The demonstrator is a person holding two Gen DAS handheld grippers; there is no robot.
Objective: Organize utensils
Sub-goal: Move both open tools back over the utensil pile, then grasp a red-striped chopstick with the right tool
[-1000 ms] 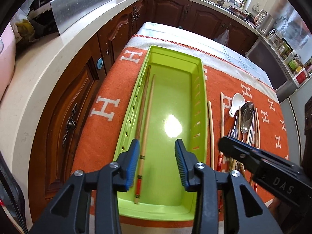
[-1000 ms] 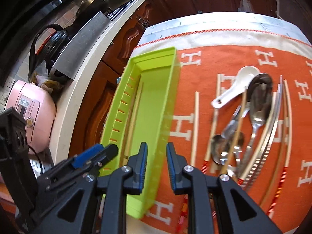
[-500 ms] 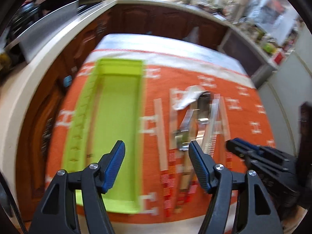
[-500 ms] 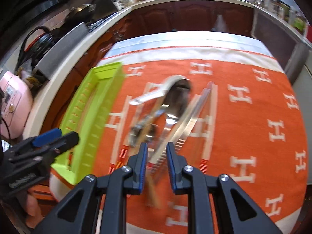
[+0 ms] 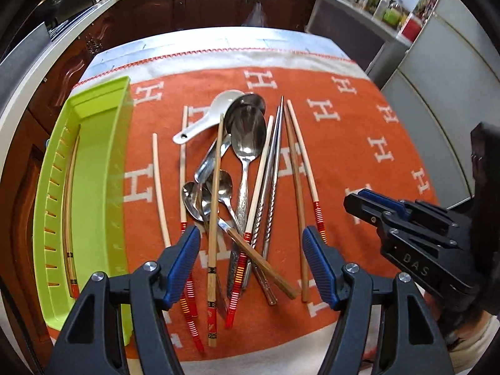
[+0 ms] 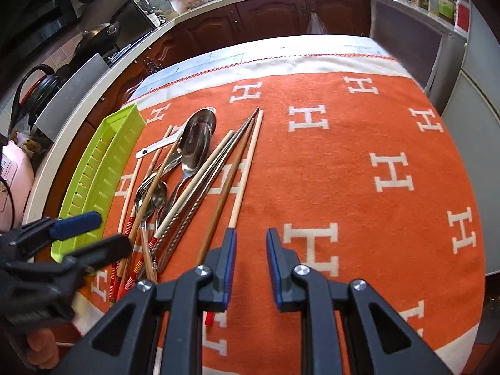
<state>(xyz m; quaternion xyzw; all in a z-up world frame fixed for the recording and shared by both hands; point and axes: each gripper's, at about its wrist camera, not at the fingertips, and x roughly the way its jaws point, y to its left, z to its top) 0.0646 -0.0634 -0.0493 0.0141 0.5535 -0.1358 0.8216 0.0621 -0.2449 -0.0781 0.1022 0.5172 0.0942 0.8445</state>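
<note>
The near ends of the red-banded chopsticks (image 5: 190,297) are partly hidden behind the left gripper (image 5: 251,265), so it's hard to count exactly how many are in the pile. Its blue ribbed pads are spread wide over the heap and hold nothing. The right gripper (image 6: 247,265) has a narrower gap, also nothing between the pads, sitting over the orange H-pattern cloth (image 6: 359,162) just right of the pile.

The pile itself is a crisscross mess: shiny steel spoons (image 5: 248,137), a white ceramic soup spoon (image 5: 207,115), twisted metal chopsticks (image 5: 272,184), plus pale and brown wooden ones all overlapping. The lime green plastic tray (image 5: 93,172) with slotted walls sits to the left — one pair of chopsticks (image 5: 69,218) lies inside along its far wall. Dark wood cabinets (image 6: 265,22) sit behind the table.
</note>
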